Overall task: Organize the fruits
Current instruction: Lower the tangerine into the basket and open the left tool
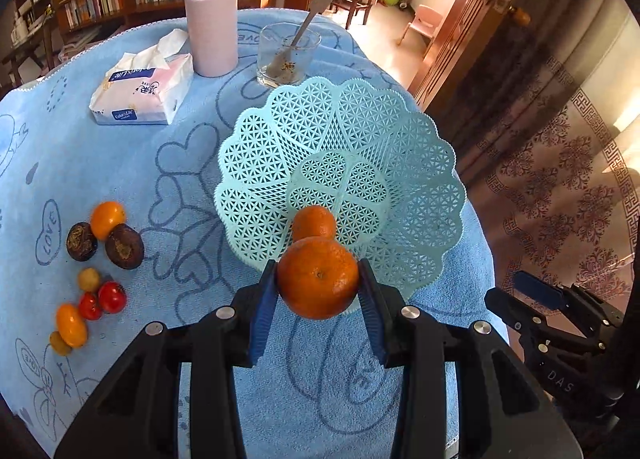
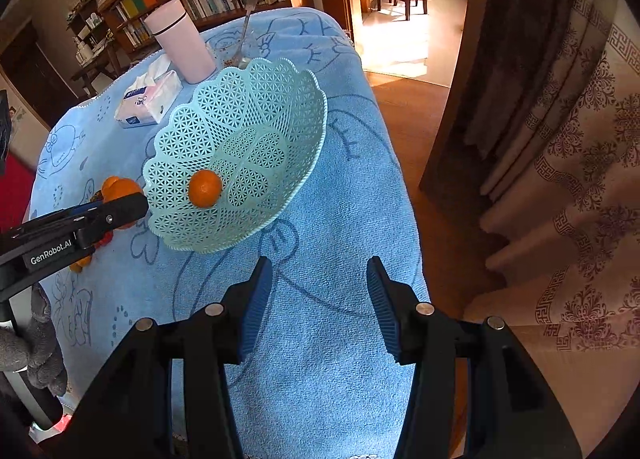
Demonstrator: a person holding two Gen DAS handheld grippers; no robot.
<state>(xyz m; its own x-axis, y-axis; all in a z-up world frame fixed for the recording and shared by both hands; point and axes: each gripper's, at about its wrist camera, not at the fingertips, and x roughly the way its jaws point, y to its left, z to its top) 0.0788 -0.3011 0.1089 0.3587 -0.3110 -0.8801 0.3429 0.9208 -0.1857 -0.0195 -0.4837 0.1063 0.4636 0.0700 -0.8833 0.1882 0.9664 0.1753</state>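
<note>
Left tool [image 1: 318,279] gripping a tangerine [image 1: 318,277] at the near rim of a lattice basket [image 1: 400,163], second tangerine [image 1: 314,222] inside the basket, right tool [image 2: 318,295] open above the blue-clothed tabletop [image 2: 320,339], other fruit [image 1: 100,255] left of the basket.

Tangerine [image 1: 318,277] beside lattice basket [image 1: 400,131]
</note>
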